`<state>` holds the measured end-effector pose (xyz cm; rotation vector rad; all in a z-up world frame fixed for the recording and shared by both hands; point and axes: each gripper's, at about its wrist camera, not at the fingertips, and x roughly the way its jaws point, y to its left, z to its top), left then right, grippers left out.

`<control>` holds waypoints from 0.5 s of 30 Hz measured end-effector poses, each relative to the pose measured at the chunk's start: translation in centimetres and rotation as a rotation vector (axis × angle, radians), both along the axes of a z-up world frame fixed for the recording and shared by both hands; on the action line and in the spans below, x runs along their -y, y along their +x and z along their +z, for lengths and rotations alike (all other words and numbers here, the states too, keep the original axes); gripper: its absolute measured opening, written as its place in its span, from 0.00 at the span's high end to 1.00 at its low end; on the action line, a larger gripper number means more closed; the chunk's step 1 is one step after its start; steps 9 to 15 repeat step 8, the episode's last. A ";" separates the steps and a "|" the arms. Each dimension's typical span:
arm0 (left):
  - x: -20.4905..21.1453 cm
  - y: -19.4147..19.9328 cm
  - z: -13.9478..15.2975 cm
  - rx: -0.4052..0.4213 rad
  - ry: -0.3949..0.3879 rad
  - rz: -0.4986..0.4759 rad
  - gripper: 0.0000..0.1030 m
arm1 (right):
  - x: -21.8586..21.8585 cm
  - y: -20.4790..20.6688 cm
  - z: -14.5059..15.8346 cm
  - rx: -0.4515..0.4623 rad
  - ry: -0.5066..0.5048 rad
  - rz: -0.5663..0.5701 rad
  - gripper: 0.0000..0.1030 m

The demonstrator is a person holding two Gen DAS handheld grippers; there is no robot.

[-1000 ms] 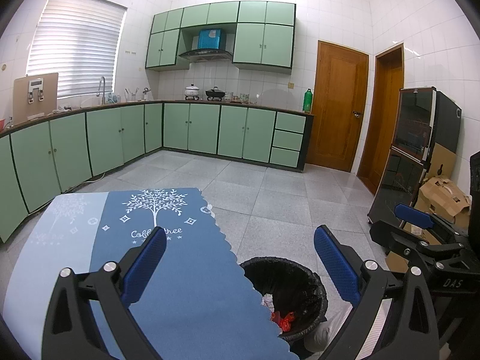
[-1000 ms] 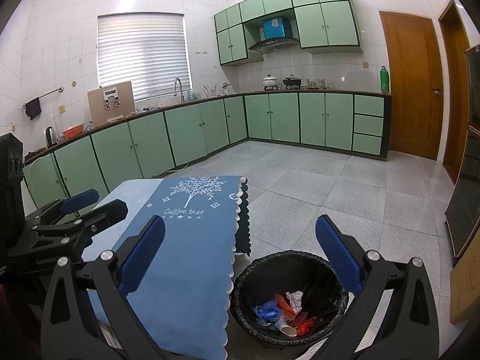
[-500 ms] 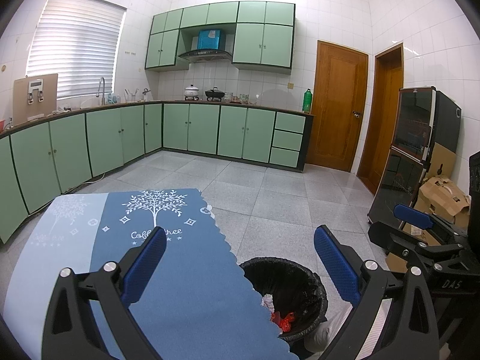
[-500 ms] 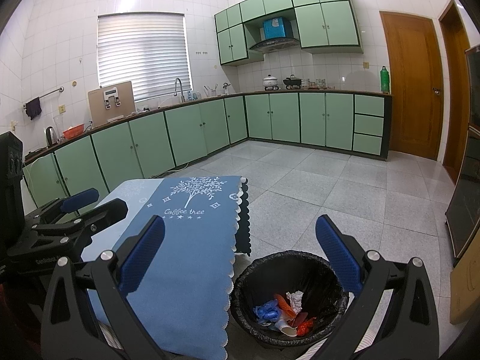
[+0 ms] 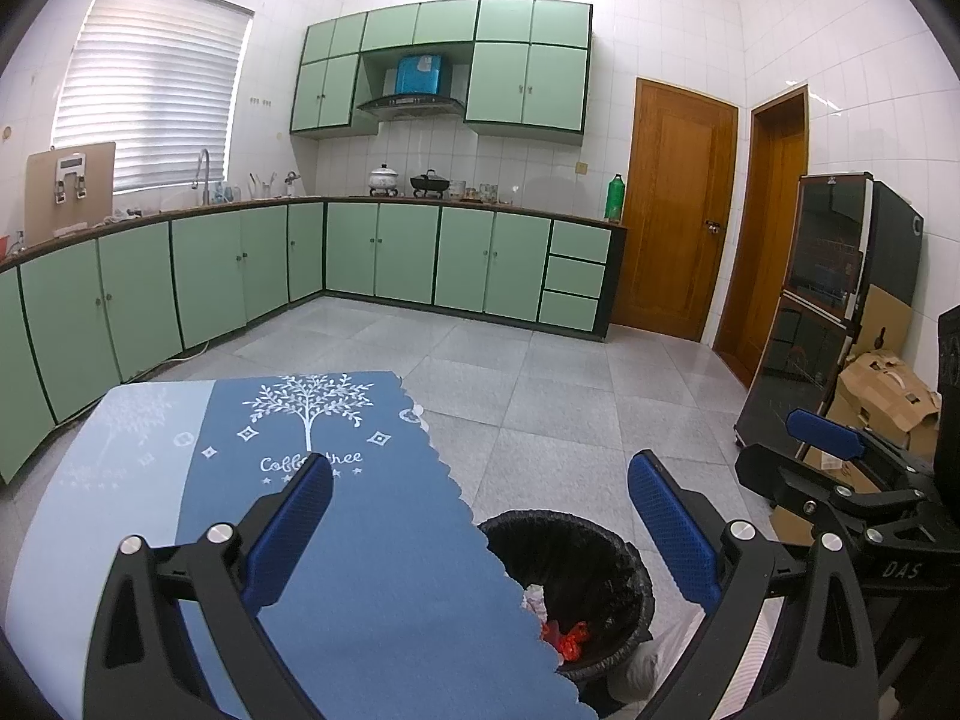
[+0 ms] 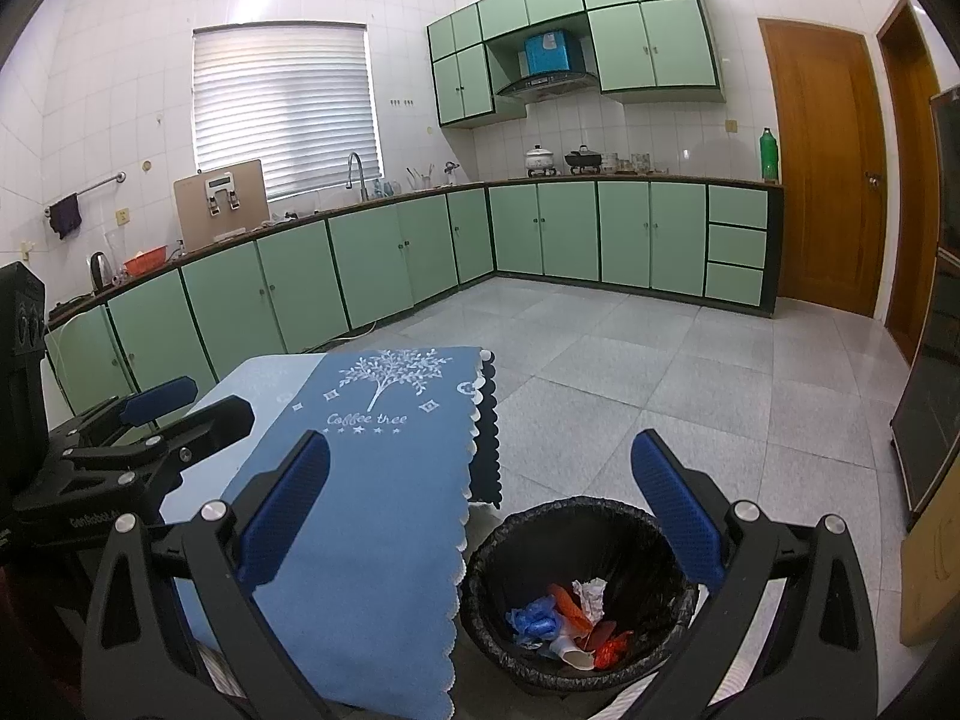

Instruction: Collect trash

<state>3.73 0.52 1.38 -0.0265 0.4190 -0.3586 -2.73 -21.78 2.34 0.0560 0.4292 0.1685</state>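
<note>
Trash (image 6: 567,618) sits in the black bin (image 6: 480,564) at 5 o'clock from the blue cloth (image 6: 372,516). Left gripper (image 5: 480,531) and right gripper (image 6: 480,507) both gape wide, holding nothing.

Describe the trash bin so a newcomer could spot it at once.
Find the table under the blue tablecloth with the white tree print. On the grey tiled floor by its scalloped edge stands the trash bin. It is round, lined with a black bag, and holds crumpled red, blue and white scraps; nothing else nearby is round and black.
</note>
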 end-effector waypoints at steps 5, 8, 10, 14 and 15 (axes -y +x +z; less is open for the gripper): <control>0.0 0.0 -0.1 -0.003 -0.002 0.002 0.06 | -0.1 0.0 -0.1 -0.001 0.000 0.000 0.05; 0.0 -0.1 -0.1 -0.005 -0.001 0.003 0.06 | -0.1 0.0 -0.1 -0.003 0.001 0.000 0.05; 0.0 -0.1 -0.1 -0.005 -0.001 0.003 0.06 | -0.1 0.0 -0.1 -0.003 0.001 0.000 0.05; 0.0 -0.1 -0.1 -0.005 -0.001 0.003 0.06 | -0.1 0.0 -0.1 -0.003 0.001 0.000 0.05; 0.0 -0.1 -0.1 -0.005 -0.001 0.003 0.06 | -0.1 0.0 -0.1 -0.003 0.001 0.000 0.05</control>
